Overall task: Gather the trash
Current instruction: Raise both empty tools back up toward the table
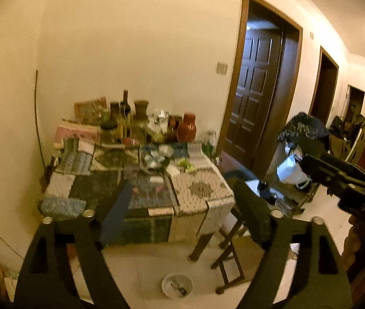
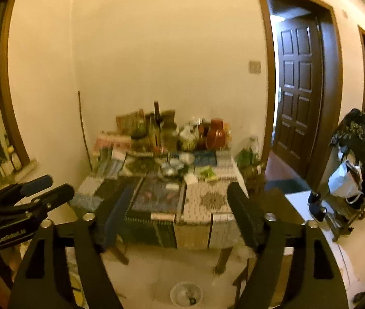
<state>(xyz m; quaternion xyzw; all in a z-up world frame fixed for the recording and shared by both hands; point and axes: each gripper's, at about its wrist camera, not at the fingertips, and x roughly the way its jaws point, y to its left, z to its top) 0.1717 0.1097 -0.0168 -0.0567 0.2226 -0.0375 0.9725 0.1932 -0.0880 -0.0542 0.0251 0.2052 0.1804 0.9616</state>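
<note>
Two pairs of tongs stand spread wide with nothing between their fingers: the left tongs (image 1: 180, 219) and the right tongs (image 2: 174, 219). Each camera cuts its own fingers off at the lower edge. The other pair shows only in part at the side of each view: the right one juts in at the right edge of the left wrist view, and the left one at the left edge of the right wrist view, with pale lettering on its body too blurred to read.

Both views are soft with blur. The bench (image 1: 203, 188), under a patchwork cloth, stands against a cream wall, and its far end is crowded with bottles and jars (image 1: 131, 118) whose labels cannot be made out. Small crumpled scraps (image 1: 154, 158) lie mid-bench; what they are is unclear.

On the pale tiled floor, just before the bench, sits a round white bin (image 1: 176, 285) with something dark inside. A dark folding stool (image 1: 231, 247) stands by the bench's right legs. A brown panelled door (image 1: 257, 90) stands open to the right, and further right a rack (image 1: 298, 154) carries a white bag under a dark cloth.
</note>
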